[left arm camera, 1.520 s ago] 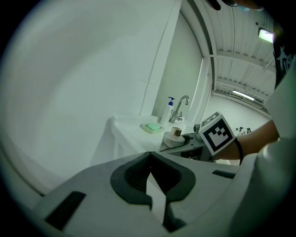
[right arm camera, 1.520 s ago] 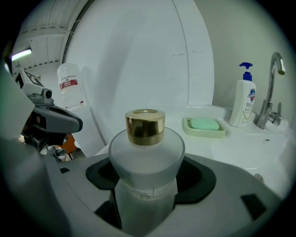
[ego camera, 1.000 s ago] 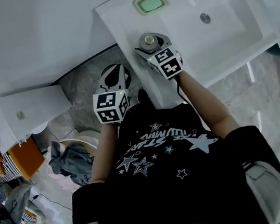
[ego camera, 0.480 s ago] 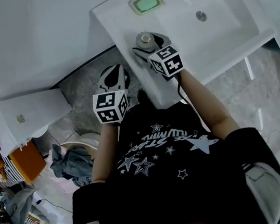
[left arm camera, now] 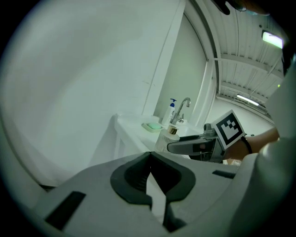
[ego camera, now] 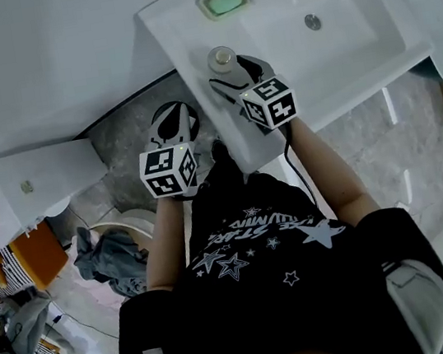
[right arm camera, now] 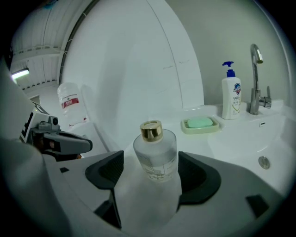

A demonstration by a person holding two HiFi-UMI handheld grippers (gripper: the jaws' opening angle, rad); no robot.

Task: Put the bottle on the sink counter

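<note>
1. Frosted glass bottle: squat round body, gold cap, faint label on the front.
2. Upright on the white sink counter, on the flat strip left of the basin, nearer than the soap dish.
3. Right gripper open, one jaw on either side of the bottle, a sliver of gap at the left pad.
4. Left gripper closed on nothing, held off the counter's side above grey marbled floor.
5. Farther back: green soap in the dish, pump bottle, chrome faucet; round drain down in the basin.
6. Plain white walls all around.
</note>
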